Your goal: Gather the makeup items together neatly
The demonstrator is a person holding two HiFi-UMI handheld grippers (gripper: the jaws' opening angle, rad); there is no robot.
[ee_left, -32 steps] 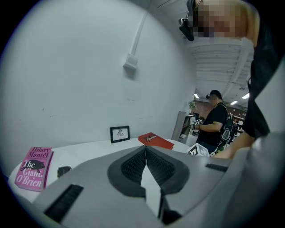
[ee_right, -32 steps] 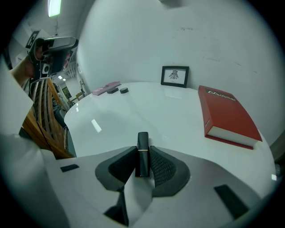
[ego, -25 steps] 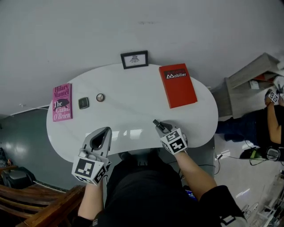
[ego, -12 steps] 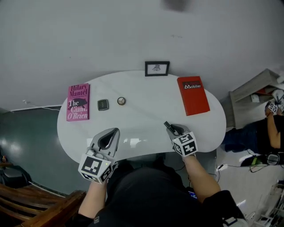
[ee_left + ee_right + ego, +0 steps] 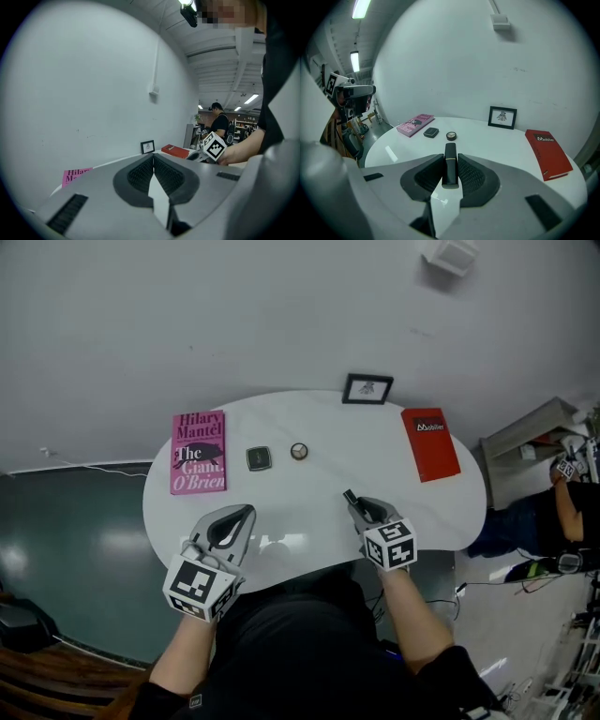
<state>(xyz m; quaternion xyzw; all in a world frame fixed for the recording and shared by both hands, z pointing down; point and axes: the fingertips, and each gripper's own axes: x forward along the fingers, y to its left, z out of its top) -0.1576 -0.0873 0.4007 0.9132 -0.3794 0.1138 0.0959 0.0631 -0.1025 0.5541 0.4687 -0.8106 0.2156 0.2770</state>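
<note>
White oval table (image 5: 309,423) holds a pink paperback book (image 5: 199,452) at left. The left gripper (image 5: 244,512) is clenched shut and empty near the front edge. A dark square compact (image 5: 259,458) sits just beside a small round compact (image 5: 299,451). The right gripper (image 5: 354,503) grasps a black lipstick tube (image 5: 450,165). A red hardcover book (image 5: 431,443) lies rightmost.

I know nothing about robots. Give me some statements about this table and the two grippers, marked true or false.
1. The right gripper holds a black lipstick tube. True.
2. The left gripper holds the round compact. False: its jaws are shut on nothing; the compact lies on the table.
3. The square compact lies between the pink book and the round compact. True.
4. The framed picture lies flat on the red book. False: it stands at the table's back edge, apart from that book.
</note>
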